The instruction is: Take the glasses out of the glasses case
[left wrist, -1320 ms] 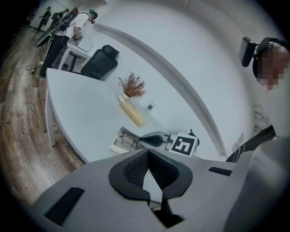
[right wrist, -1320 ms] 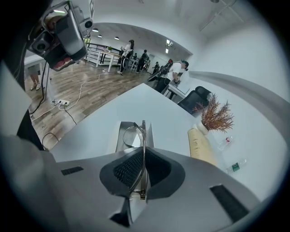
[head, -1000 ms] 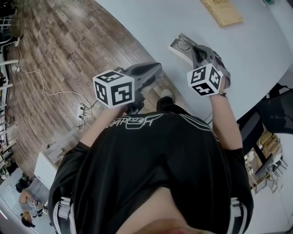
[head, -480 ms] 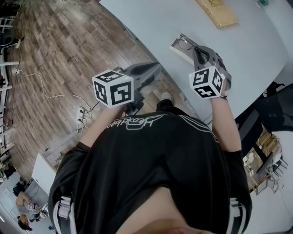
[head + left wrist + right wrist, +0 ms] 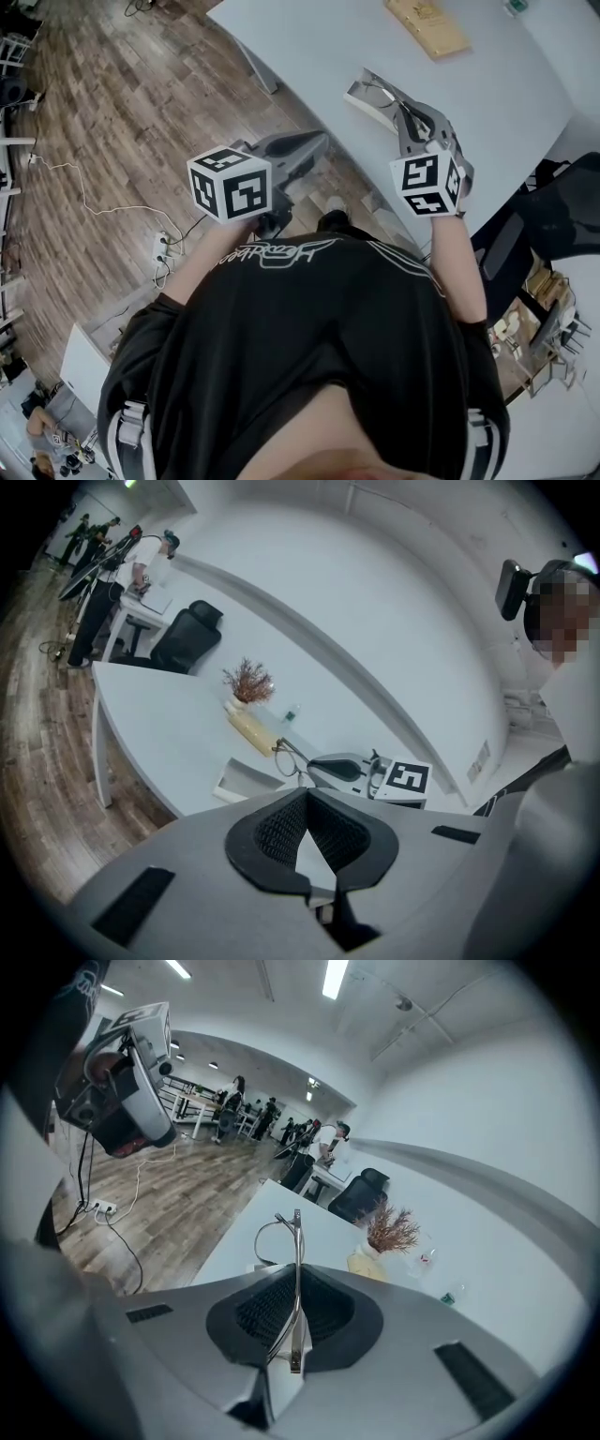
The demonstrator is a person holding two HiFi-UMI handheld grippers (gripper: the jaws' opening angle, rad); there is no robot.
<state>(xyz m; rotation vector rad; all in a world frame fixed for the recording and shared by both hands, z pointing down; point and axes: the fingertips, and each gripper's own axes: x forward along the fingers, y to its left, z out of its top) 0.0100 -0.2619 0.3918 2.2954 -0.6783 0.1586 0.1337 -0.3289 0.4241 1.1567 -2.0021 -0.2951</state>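
Observation:
The glasses [image 5: 284, 1241], thin metal-framed, are clamped by one temple arm between the pads of my right gripper [image 5: 298, 1279], which is shut on them. In the left gripper view the glasses [image 5: 292, 758] hang just above the open white glasses case [image 5: 246, 780], next to the right gripper [image 5: 339, 767]. From the head view, the case [image 5: 364, 95] lies by the white table's near edge [image 5: 309, 56], with the right gripper [image 5: 405, 105] over it. My left gripper [image 5: 302, 146] hovers off the table above the floor, jaws together and holding nothing.
A tan flat box [image 5: 427, 24] lies farther back on the table, and a vase with dried twigs [image 5: 247, 681] stands behind it. A black office chair [image 5: 530, 230] is to the right. A cable and power strip [image 5: 165, 242] lie on the wooden floor at left.
My right gripper has drawn back slightly toward my body with the glasses in it. The left gripper has hardly moved.

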